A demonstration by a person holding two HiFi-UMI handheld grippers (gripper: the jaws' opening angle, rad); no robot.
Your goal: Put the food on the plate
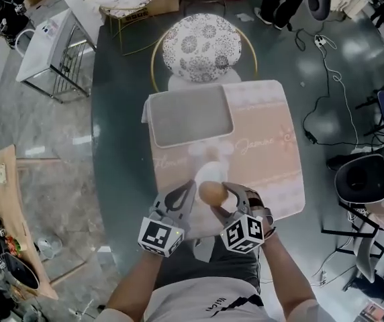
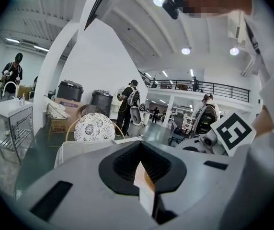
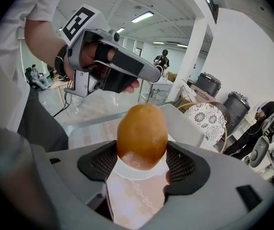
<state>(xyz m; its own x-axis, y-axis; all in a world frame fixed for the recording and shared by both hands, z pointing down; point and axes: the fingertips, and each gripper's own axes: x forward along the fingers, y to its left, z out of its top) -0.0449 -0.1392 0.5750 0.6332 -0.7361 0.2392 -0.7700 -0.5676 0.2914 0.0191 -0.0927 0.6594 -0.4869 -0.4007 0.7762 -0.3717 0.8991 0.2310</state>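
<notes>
Round glass table [image 1: 121, 146] fills the middle of the head view. Pink cloth placemat [image 1: 266, 159] lies on it, nearer the table's right side. Grey rectangular tray [image 1: 188, 116] sits on the placemat's far left corner. Patterned round-backed chair [image 1: 201, 47] stands behind the table, just past the tray. Brown egg-shaped food item [image 1: 211, 192] is above the placemat's near edge, between the right gripper's [image 1: 216, 198] jaws. Left gripper [image 1: 190, 188] is just beside it on the left. White metal-framed table [image 1: 48, 42] stands on the floor far left. Black cables [image 1: 326, 106] lie on the floor to the right, with a black office chair [image 1: 363, 176] nearer, well apart from the placemat.
</notes>
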